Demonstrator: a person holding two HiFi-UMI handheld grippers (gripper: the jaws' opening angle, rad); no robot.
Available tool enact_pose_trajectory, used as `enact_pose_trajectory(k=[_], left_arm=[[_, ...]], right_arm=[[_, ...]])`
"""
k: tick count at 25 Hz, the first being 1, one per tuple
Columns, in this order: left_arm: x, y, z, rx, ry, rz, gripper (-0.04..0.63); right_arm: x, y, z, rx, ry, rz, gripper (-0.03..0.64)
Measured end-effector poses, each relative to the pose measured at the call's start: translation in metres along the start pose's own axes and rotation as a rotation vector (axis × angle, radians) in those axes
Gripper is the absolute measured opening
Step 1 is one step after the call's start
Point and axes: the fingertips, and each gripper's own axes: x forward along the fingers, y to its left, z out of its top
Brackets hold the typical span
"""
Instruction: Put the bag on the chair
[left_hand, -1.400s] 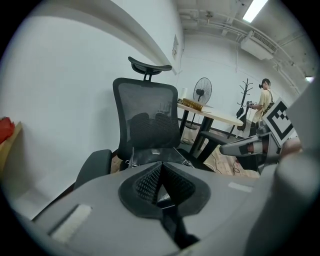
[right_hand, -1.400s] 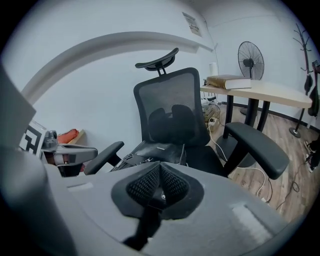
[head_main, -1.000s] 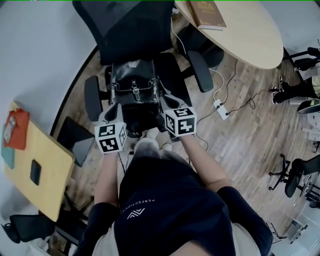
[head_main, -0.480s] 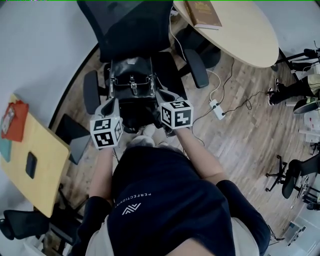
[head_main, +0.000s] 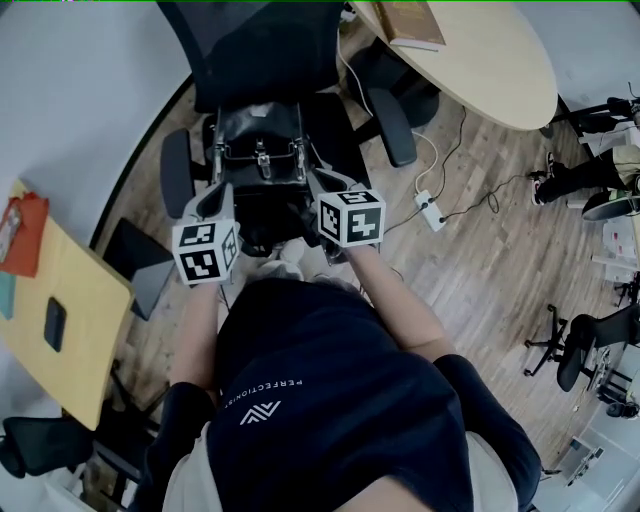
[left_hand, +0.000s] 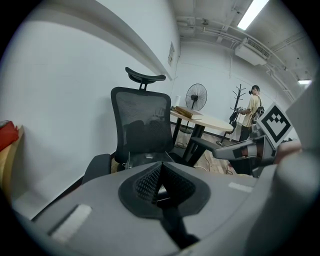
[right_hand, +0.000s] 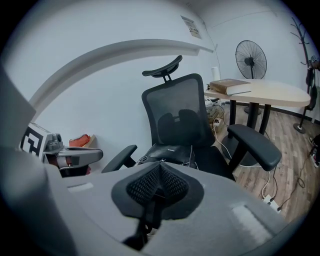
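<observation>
A black bag (head_main: 260, 158) with metal buckles is over the seat of the black mesh office chair (head_main: 250, 50), between its armrests. My left gripper (head_main: 222, 197) is at the bag's near left and my right gripper (head_main: 320, 182) at its near right. Both are shut on dark straps of the bag. In the left gripper view the pads (left_hand: 150, 181) pinch a strap (left_hand: 172, 225) that hangs down, with the chair (left_hand: 142, 127) ahead. The right gripper view shows its strap (right_hand: 147, 217) below the pads, and the bag (right_hand: 167, 150) on the chair (right_hand: 182, 115). Whether the bag rests fully on the seat is unclear.
A round wooden table (head_main: 480, 70) with a book (head_main: 410, 20) stands right of the chair. A power strip (head_main: 430, 212) and cables lie on the wood floor. A yellow desk (head_main: 70, 340) with a phone (head_main: 55, 322) is at left. More chairs stand at far right.
Both grippers and the bag have moved a little farther over the seat, toward the chair's backrest. The jaws stayed shut on the straps.
</observation>
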Motion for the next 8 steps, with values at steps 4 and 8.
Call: enact_pose_trajectory(k=[4, 8], left_arm=[[0.0025, 0.0049, -0.0005, -0.001, 0.005, 0.000, 0.018], [0.0066, 0.0080, 0.0004, -0.002, 0.007, 0.000, 0.018]], right_arm=[[0.0020, -0.0001, -0.0018, -0.001, 0.005, -0.002, 0.002], [0.0043, -0.0071, -0.0021, 0.009, 0.007, -0.010, 0.002]])
